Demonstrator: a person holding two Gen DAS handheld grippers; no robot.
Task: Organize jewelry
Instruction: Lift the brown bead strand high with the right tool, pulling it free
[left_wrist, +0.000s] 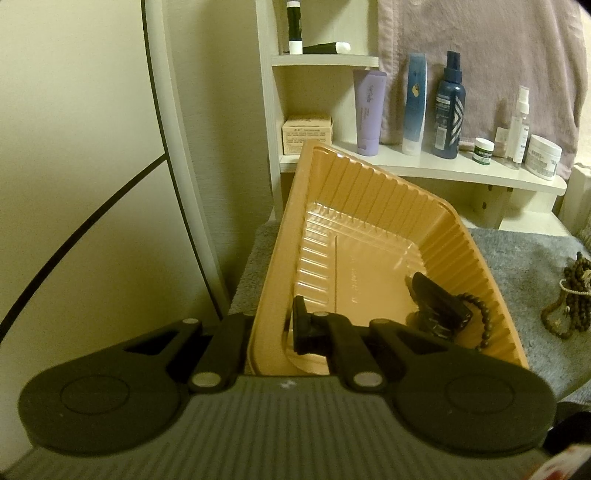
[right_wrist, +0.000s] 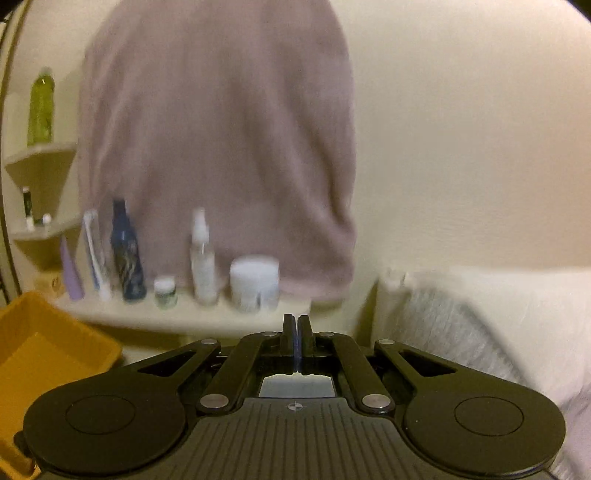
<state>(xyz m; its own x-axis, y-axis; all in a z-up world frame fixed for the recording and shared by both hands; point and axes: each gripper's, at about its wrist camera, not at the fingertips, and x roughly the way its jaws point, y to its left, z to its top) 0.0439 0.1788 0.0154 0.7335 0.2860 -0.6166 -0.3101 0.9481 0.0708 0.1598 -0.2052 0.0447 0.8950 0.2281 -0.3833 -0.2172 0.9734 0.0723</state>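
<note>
Tray: orange plastic tray (left_wrist: 369, 206), centre of the left wrist view, tilted, near rim clamped by the left tongs (left_wrist: 271, 328); also at lower left of the right wrist view.
In tray: a black hair clip (left_wrist: 439, 306) and a dark bead bracelet (left_wrist: 480, 321), lower right corner of the tray, touching.
Left out: brown bead strands (left_wrist: 569, 295) in a heap on the grey towel (left_wrist: 517, 251), right edge of the frame, apart from the tray.
Right tongs (right_wrist: 297, 332): pressed together, nothing between them, raised toward the shelf of bottles (right_wrist: 177, 314); view blurred.
Progress (judgement): part done; the heap remains to be put away.
</note>
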